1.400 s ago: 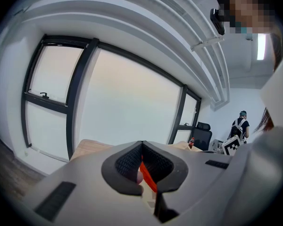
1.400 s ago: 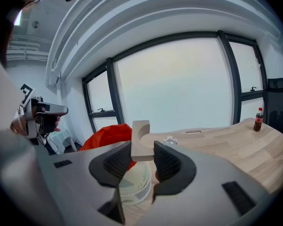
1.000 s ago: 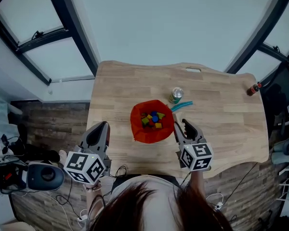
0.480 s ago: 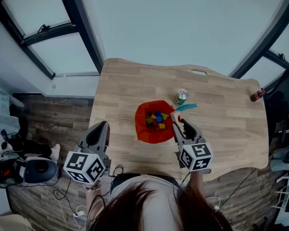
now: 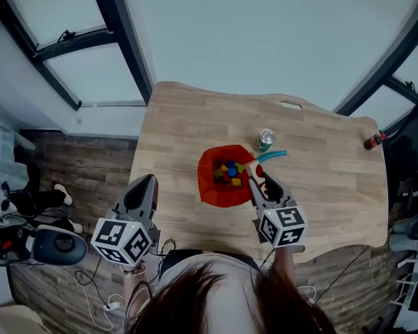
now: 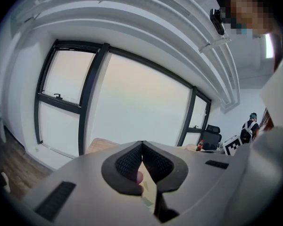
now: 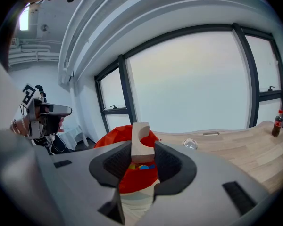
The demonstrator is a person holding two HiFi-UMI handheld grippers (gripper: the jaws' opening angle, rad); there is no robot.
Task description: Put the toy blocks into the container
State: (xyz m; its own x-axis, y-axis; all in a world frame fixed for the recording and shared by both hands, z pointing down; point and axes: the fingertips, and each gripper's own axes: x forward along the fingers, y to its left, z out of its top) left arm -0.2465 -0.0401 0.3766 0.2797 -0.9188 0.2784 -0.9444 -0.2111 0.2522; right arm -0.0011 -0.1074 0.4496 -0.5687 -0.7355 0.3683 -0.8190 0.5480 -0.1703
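Right gripper [image 7: 142, 150] pinching block [image 7: 140, 134] at red container [image 7: 112, 139], perhaps can [image 7: 190, 144] beyond, left fingers [image 6: 127, 160] together

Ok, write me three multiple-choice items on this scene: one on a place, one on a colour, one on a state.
1. Where does the small bottle stand?
A. on the floor
B. near the table's far right corner
C. on the windowsill

2. What colour is the container?
A. blue
B. white
C. red

3. What state is the right gripper in?
A. open and empty
B. shut on a pale wooden block
C. lying flat on the table

Answers:
1 B, the head view shows the bottle at that corner's edge.
2 C, its wall is red in both the head view and the right gripper view.
3 B, the right gripper view shows the block clamped between the jaws.
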